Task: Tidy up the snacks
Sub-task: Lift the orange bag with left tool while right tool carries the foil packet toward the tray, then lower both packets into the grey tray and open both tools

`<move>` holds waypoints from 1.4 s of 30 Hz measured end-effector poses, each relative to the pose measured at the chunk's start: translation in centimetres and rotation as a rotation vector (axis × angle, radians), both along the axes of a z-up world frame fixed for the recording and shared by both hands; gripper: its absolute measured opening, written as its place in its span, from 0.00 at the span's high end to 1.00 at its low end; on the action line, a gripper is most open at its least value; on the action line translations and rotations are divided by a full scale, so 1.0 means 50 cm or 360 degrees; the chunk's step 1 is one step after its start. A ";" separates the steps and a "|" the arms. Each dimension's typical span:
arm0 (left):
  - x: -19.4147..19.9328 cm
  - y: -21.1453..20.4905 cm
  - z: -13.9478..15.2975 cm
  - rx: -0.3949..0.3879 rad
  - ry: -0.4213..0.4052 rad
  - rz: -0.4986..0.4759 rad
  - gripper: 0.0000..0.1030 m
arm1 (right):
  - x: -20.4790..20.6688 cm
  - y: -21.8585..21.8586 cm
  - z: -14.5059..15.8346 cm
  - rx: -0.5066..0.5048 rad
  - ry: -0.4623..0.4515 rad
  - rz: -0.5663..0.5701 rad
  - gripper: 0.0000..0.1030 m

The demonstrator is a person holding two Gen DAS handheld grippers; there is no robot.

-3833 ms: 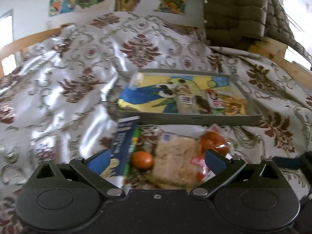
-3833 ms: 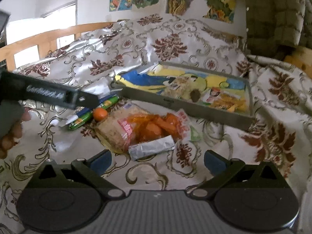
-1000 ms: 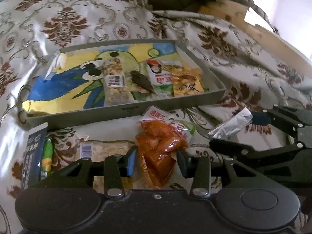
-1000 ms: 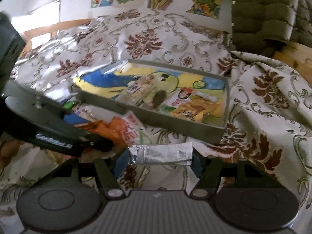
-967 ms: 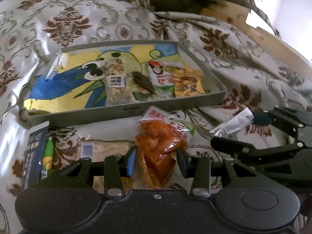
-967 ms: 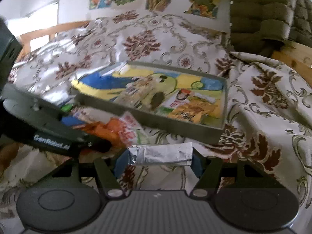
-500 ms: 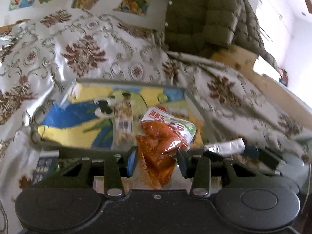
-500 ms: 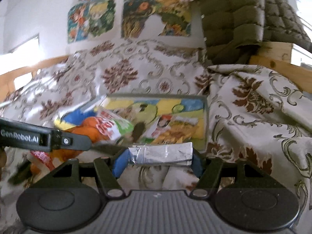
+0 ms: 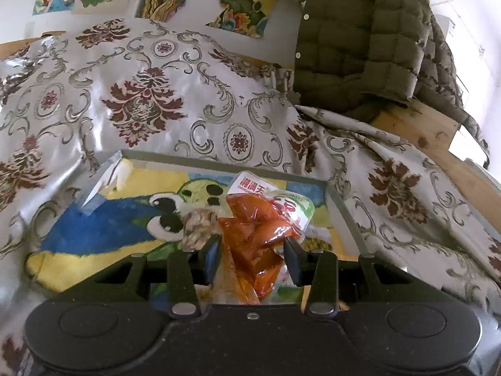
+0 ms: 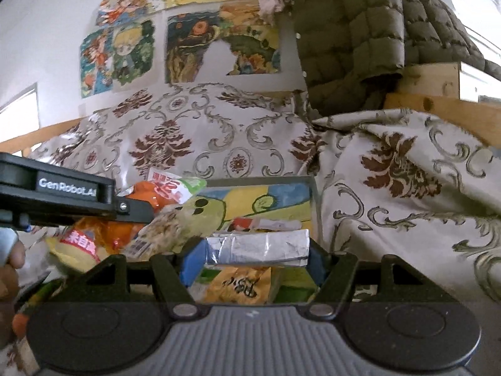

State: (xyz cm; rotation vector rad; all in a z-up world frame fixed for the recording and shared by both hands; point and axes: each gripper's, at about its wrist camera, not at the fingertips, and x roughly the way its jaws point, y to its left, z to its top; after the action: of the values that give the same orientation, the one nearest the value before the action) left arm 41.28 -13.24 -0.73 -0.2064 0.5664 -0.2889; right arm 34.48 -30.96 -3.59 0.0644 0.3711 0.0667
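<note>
The left tongs (image 9: 253, 250) grip a clear packet of orange snack pieces (image 9: 260, 235), held above the grey shallow tray with a cartoon picture (image 9: 219, 159). The right tongs (image 10: 250, 258) clamp a crinkled silver foil packet (image 10: 256, 247) over the tray's near right part.

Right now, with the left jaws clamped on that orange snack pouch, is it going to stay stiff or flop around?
Probably floppy: the orange snack pouch is crinkled thin film, bulging unevenly above the left gripper. Its glossy surface may be slippery, so it could creep in the jaws. It looks light for its size, likely to settle limp in the tray.
</note>
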 end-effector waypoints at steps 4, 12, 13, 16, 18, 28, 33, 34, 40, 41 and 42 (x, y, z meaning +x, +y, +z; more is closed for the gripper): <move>0.042 -0.017 -0.007 -0.0013 0.0012 0.0014 0.56 | 0.031 -0.006 -0.023 0.0075 0.0054 -0.0033 0.31; 0.076 -0.033 -0.041 0.0033 0.0065 0.0011 0.56 | 0.049 -0.007 -0.038 0.0072 0.0093 -0.0015 0.30; 0.077 -0.033 -0.044 0.0032 0.0074 0.0011 0.56 | 0.050 -0.006 -0.040 0.0065 0.0097 -0.0015 0.30; 0.076 -0.037 -0.054 0.0047 0.0093 0.0011 0.56 | 0.051 -0.003 -0.042 0.0058 0.0104 -0.0015 0.30; 0.075 -0.039 -0.058 0.0051 0.0100 0.0012 0.56 | 0.050 -0.002 -0.040 0.0054 0.0108 -0.0015 0.29; 0.070 -0.025 -0.037 0.0022 0.0090 0.0037 0.50 | 0.044 -0.004 -0.031 0.0032 0.0095 -0.0030 0.18; 0.047 -0.014 -0.009 0.0049 0.0040 0.0067 0.36 | 0.035 -0.002 -0.016 0.0005 0.0054 -0.0050 0.13; 0.040 -0.010 -0.003 0.0055 0.0033 0.0079 0.32 | 0.032 -0.002 -0.011 0.0005 0.0041 -0.0059 0.11; -0.014 0.022 0.046 0.0098 -0.0047 0.0148 0.15 | 0.008 -0.008 0.023 0.0040 -0.0055 -0.0094 0.04; -0.023 0.027 0.055 0.0107 -0.0062 0.0170 0.14 | 0.003 -0.009 0.030 0.0046 -0.0072 -0.0099 0.03; -0.035 0.033 0.066 0.0120 -0.0079 0.0191 0.13 | -0.003 -0.008 0.037 0.0050 -0.0090 -0.0102 0.03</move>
State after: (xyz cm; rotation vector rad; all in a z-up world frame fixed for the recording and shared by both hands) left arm 39.54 -11.58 2.57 -0.1590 0.5125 -0.1558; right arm 34.35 -31.36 -1.75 0.1053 0.3113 0.0110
